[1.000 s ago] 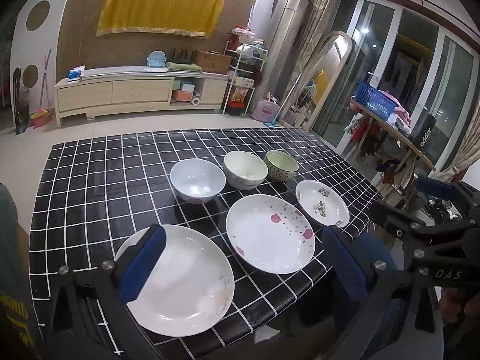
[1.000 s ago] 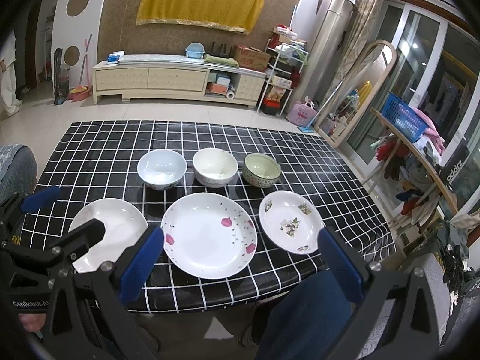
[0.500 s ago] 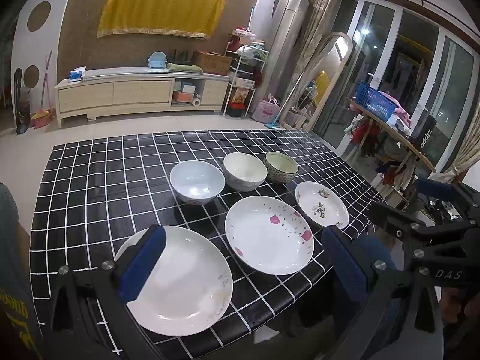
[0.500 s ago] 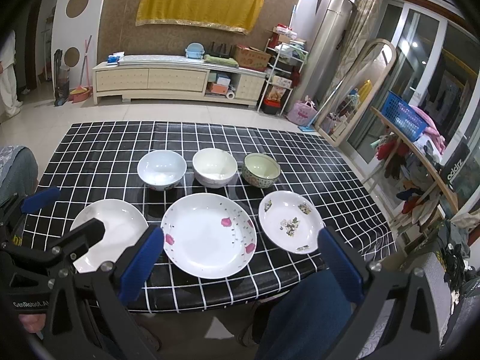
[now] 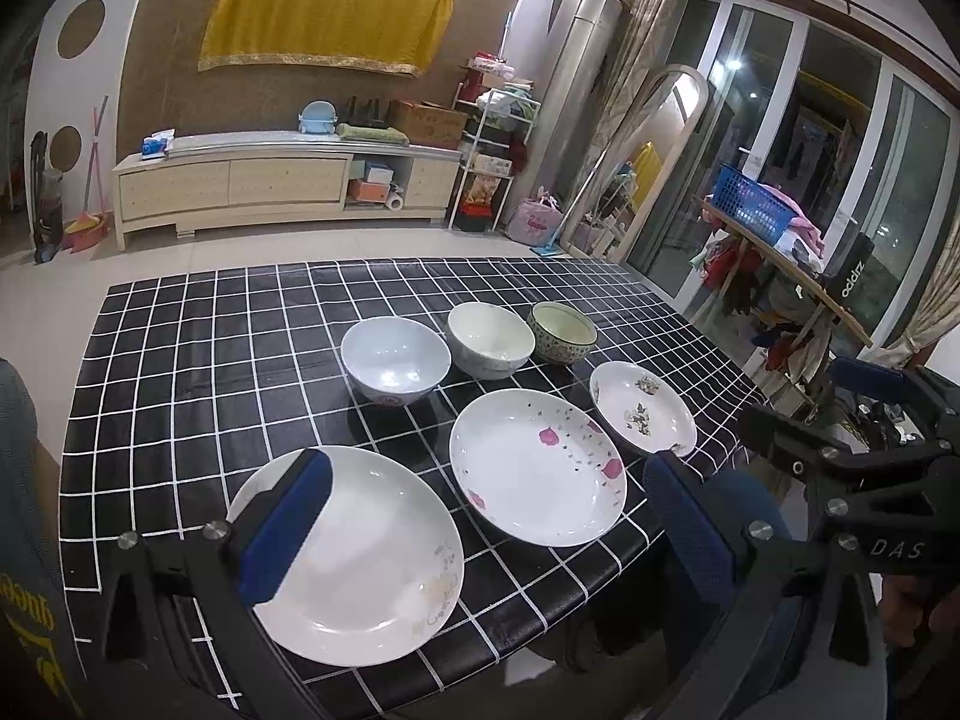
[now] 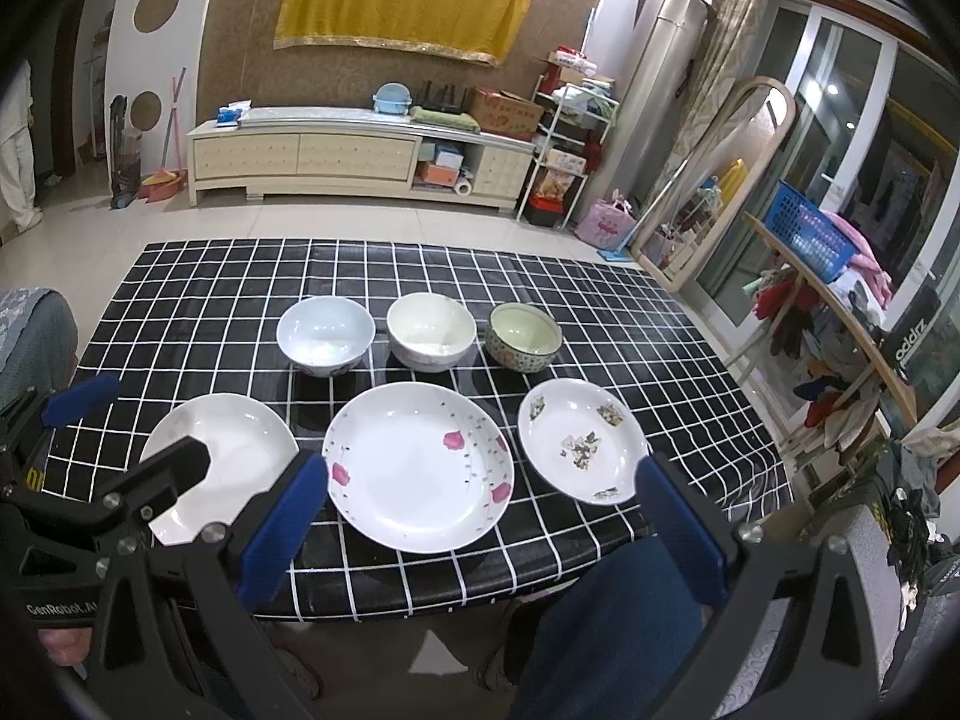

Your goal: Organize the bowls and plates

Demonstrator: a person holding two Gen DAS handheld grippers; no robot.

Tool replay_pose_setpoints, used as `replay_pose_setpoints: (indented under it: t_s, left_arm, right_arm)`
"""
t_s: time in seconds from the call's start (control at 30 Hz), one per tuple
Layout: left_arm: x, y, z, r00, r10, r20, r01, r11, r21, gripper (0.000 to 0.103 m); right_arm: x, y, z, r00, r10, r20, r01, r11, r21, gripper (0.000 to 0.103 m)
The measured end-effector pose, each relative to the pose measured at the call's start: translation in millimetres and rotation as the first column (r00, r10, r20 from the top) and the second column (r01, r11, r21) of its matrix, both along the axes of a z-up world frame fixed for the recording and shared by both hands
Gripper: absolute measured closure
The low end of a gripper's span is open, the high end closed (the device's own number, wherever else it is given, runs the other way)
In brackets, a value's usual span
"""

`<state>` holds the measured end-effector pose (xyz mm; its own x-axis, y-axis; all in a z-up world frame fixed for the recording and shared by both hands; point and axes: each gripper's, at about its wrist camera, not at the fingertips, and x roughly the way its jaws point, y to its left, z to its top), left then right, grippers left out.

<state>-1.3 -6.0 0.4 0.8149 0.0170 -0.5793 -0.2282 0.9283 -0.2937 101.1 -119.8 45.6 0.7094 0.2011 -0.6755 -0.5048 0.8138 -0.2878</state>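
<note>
On the black checked table (image 6: 198, 300) stand three bowls in a back row: a pale blue bowl (image 6: 325, 335), a white bowl (image 6: 431, 330) and a green patterned bowl (image 6: 523, 337). In front lie a plain white plate (image 6: 240, 450), a pink-flowered plate (image 6: 418, 465) and a small leaf-patterned plate (image 6: 582, 439). My left gripper (image 5: 480, 528) is open and empty, held over the table's near edge above the plain plate (image 5: 360, 552). My right gripper (image 6: 480, 522) is open and empty, at the near edge in front of the flowered plate.
The table's near edge (image 6: 450, 594) is just below both grippers. A person's blue-clad knee (image 6: 606, 624) is under it. A cream sideboard (image 6: 360, 156) stands at the far wall. A clothes rack with a blue basket (image 6: 810, 234) stands at the right.
Both views have barely shifted; the dishes have not moved and both grippers stay open.
</note>
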Motion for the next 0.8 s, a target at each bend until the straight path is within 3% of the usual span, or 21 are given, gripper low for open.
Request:
replay_pose_setpoints:
  t_s: [0.8]
  left_arm:
    - [19,-7,-3,0.999,0.002,-0.054,-0.002,1.000,0.002,0.000]
  right_arm:
    - [23,-10,-10,0.998,0.003,-0.056,-0.002,1.000,0.013,0.000]
